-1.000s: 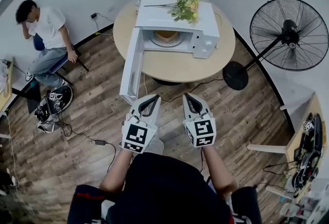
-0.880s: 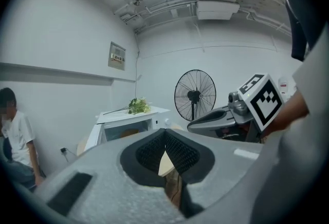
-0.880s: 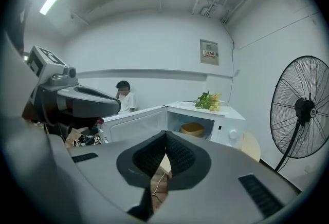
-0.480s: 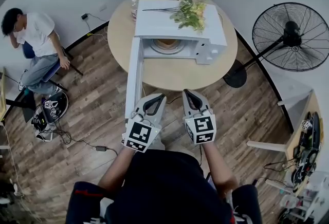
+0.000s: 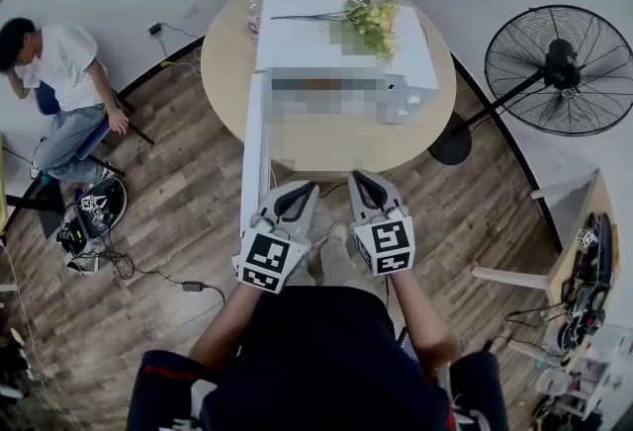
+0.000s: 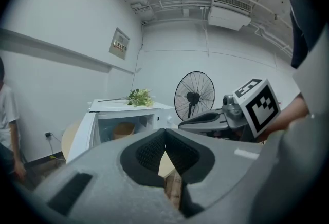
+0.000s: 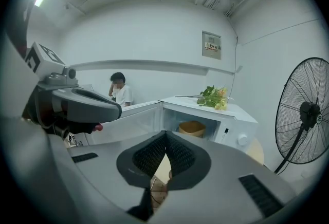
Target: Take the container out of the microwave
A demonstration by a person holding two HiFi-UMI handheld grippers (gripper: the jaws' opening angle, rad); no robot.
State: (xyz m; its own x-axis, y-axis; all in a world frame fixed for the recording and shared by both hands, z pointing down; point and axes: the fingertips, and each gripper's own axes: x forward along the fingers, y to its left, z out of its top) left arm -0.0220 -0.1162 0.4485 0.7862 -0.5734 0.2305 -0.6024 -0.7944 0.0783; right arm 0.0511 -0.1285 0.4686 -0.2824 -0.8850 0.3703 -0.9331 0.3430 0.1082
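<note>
The white microwave [image 5: 316, 39] stands on a round wooden table [image 5: 326, 137] with its door [image 5: 255, 152] swung open to the left. Inside it sits a tan container [image 6: 123, 129], also seen in the right gripper view [image 7: 192, 128]; the head view hides the cavity behind a mosaic patch. My left gripper [image 5: 297, 190] and right gripper [image 5: 364, 180] hover side by side over the floor just short of the table's near edge, pointing at the microwave. Both are shut and hold nothing. The left gripper's jaws meet at the tip [image 6: 165, 131], as do the right gripper's [image 7: 165, 134].
A bunch of flowers [image 5: 371, 14] lies on top of the microwave and a small bottle [image 5: 253, 4] stands beside it. A big standing fan [image 5: 557, 68] is at the right. A person [image 5: 59, 73] sits at the left wall, with cables [image 5: 148, 266] on the floor.
Both grippers and my view have moved closer to the table. The open door's lower end now lies just ahead of the left gripper. Both grippers stay shut.
</note>
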